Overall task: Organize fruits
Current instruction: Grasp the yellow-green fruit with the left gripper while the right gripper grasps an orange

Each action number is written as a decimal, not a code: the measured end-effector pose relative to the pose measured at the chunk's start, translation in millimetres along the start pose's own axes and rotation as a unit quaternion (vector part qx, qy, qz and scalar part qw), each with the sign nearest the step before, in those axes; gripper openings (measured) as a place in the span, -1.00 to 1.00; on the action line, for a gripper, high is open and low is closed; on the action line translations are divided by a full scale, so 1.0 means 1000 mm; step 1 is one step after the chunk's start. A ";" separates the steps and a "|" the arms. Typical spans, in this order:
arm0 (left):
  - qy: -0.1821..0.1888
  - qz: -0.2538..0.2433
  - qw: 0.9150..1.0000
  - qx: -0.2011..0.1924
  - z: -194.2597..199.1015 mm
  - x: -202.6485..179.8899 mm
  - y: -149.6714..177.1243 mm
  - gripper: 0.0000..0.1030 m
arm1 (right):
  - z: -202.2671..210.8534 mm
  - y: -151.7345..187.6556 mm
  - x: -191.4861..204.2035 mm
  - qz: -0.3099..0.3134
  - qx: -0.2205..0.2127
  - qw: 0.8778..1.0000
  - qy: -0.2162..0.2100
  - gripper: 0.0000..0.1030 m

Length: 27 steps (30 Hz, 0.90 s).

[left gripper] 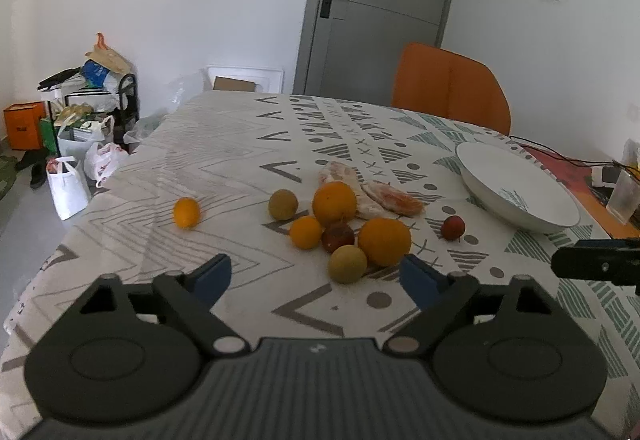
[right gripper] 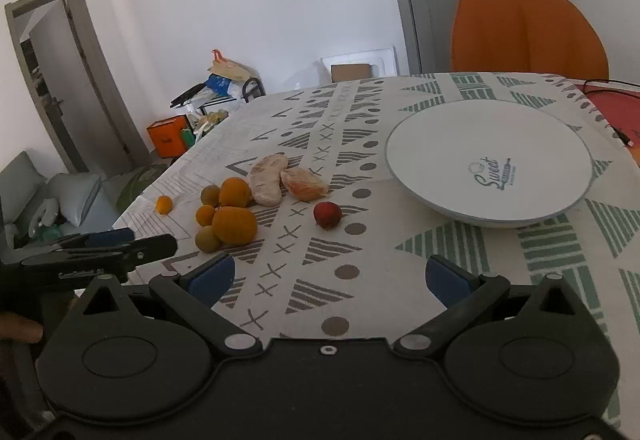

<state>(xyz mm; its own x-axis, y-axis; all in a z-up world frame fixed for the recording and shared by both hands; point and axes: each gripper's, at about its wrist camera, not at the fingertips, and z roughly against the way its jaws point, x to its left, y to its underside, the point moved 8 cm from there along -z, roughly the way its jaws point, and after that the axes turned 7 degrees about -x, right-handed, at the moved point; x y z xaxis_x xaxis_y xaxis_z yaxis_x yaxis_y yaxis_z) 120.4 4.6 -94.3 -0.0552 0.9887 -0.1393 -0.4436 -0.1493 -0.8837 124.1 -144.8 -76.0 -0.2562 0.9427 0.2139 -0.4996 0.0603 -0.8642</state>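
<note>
Several fruits lie in a cluster on the patterned tablecloth: two big oranges [left gripper: 384,241] [left gripper: 334,201], a small orange [left gripper: 306,232], two greenish round fruits [left gripper: 347,263] [left gripper: 283,204], a dark red fruit [left gripper: 338,236] and peeled citrus segments [left gripper: 396,197]. A small orange [left gripper: 186,212] lies apart to the left, a red fruit [left gripper: 453,227] [right gripper: 327,214] apart to the right. A white bowl [left gripper: 520,192] [right gripper: 440,144] stands empty at the right. My left gripper [left gripper: 316,276] is open just in front of the cluster. My right gripper [right gripper: 330,276] is open, empty, in front of the bowl.
An orange chair [left gripper: 452,88] stands behind the table. A cable [left gripper: 560,156] and a clear cup [left gripper: 624,196] are at the right edge. Bags and a cluttered rack [left gripper: 88,112] stand on the floor at the left. The left gripper shows in the right wrist view [right gripper: 104,244].
</note>
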 end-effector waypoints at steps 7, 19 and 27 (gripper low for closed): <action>0.018 0.008 1.000 0.018 -0.018 -0.006 0.006 0.21 | -0.013 -0.004 0.000 -0.005 -0.005 1.000 -0.004 1.00; 0.023 0.010 0.999 0.028 -0.037 -0.008 0.011 -0.39 | -0.036 -0.001 0.005 -0.020 0.002 1.000 -0.019 1.00; 0.037 0.024 0.999 0.017 -0.035 -0.003 0.007 -0.53 | -0.057 0.003 0.023 -0.020 0.023 0.999 -0.044 0.70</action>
<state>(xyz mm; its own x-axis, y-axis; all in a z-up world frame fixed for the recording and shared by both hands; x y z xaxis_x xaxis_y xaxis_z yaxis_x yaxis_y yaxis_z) 148.9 -0.1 -116.0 -0.0119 0.9764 -0.2155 -0.4716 -0.1955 -0.8598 163.6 -103.8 -99.8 -0.3058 0.9072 0.2888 -0.5473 0.0807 -0.8331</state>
